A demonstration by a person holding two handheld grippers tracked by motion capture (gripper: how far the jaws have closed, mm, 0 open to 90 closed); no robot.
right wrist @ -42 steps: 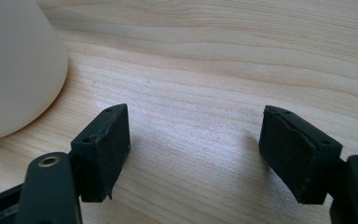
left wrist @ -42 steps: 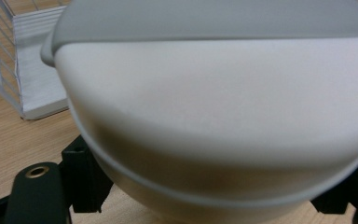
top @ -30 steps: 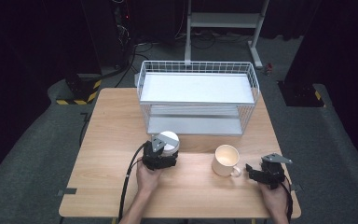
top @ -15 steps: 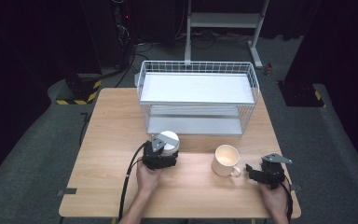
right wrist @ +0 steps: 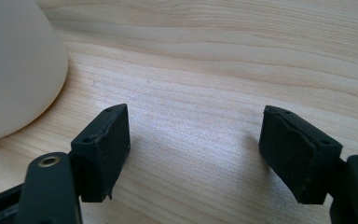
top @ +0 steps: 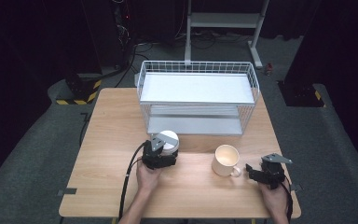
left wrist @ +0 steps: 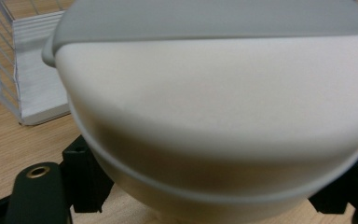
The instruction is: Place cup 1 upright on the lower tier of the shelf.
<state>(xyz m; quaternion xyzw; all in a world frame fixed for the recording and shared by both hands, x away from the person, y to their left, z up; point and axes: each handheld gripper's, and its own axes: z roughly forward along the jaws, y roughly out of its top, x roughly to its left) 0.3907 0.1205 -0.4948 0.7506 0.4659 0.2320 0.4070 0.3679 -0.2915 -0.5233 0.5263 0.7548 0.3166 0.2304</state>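
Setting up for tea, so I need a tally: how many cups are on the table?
2. One white cup sits between the left gripper's jaws, in front of the wire rack. The other cup stands open side up just left of the right gripper. None seems hidden.

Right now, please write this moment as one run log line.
left tool: shut on lidded white container | right tool: open, beside mug | hands: idle
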